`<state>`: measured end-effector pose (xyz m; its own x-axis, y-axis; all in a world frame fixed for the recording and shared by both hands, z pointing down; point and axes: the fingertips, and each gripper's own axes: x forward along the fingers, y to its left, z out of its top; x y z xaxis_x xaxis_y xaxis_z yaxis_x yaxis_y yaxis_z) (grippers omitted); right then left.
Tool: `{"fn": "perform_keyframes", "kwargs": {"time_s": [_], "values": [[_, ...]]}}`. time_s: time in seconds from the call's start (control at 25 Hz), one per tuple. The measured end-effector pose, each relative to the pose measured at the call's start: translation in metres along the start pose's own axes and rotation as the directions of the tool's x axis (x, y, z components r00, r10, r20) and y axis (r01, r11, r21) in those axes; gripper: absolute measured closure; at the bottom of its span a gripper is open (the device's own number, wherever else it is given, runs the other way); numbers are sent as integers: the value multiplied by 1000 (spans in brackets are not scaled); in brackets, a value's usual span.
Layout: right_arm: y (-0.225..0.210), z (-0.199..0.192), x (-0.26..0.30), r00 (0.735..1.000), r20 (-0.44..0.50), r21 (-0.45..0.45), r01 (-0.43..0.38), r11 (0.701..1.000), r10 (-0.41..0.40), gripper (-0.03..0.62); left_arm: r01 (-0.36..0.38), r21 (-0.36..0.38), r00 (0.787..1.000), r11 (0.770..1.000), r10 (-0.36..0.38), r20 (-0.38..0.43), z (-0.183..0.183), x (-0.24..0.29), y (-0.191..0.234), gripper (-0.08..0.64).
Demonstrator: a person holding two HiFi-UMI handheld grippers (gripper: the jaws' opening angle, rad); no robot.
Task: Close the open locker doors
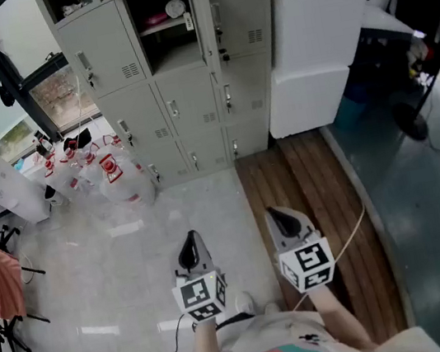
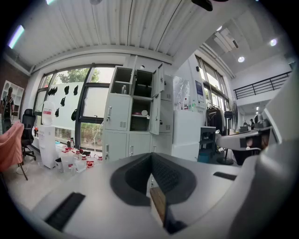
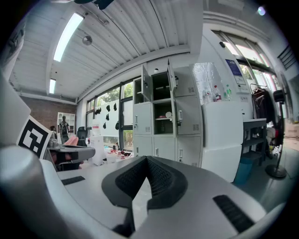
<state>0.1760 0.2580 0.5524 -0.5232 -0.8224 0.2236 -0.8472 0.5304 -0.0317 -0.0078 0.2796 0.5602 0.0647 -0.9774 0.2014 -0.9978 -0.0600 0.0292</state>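
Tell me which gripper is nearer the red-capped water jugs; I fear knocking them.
Left. The left gripper has the water jugs ahead to its left; the right gripper hangs over the wooden strip, farther away.

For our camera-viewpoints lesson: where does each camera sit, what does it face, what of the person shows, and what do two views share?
Head view: on the person's head, steeply down; lockers, left hand-held gripper, right hand-held gripper, forearms.
Left gripper view: on the left hand-held gripper, facing the lockers along its shut jaws.
Right gripper view: likewise on the right hand-held gripper, jaws shut.
Shared: both gripper views show open locker doors.
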Motion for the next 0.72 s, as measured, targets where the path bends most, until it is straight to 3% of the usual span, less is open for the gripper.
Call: {"fn": "perform_keyframes", "kwargs": {"time_s": [0.72], "values": [[7,3,1,997,71,7,-23,1000,22,588,4,-33,1000,999,-4,-2,-1,-9,3,554]]}}
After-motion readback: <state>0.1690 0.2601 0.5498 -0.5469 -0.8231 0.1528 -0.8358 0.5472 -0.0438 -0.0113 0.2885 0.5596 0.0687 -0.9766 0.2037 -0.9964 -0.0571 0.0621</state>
